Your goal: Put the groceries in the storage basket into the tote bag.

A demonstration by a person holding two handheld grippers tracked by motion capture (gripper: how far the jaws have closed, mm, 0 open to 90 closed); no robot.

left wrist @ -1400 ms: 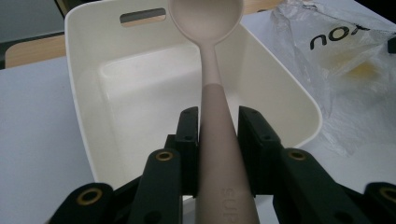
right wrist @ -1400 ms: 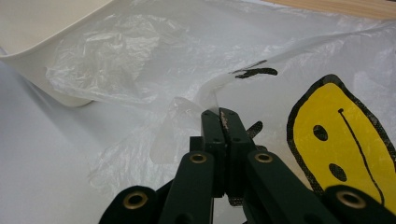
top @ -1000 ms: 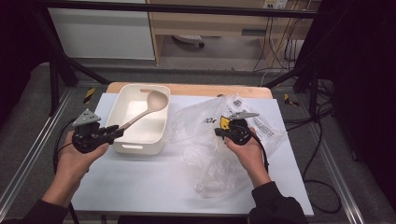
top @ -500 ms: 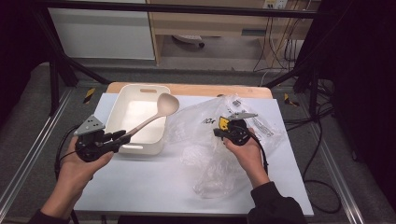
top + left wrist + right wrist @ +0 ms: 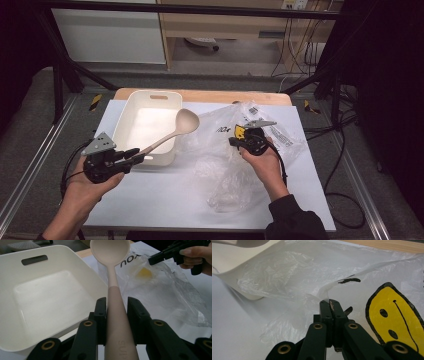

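High view: white-covered bench (image 5: 165, 200). Rectangular cream plastic tub (image 5: 148, 127) near the far left corner. Left tool (image 5: 131, 155) clamped on the handle of a pale beige ladle-shaped spoon (image 5: 176, 131), bowl raised over the tub's right rim. Crumpled clear plastic bag (image 5: 235, 160) toward the right edge, right tool (image 5: 235, 142) upon it.

Left gripper view: spoon handle (image 5: 117, 315) between both jaws; tub (image 5: 47, 297) to the left.

Right gripper view: right tool (image 5: 329, 305) jaws together, pinching a fold of the bag (image 5: 294, 272); yellow face print (image 5: 397, 315) beside.
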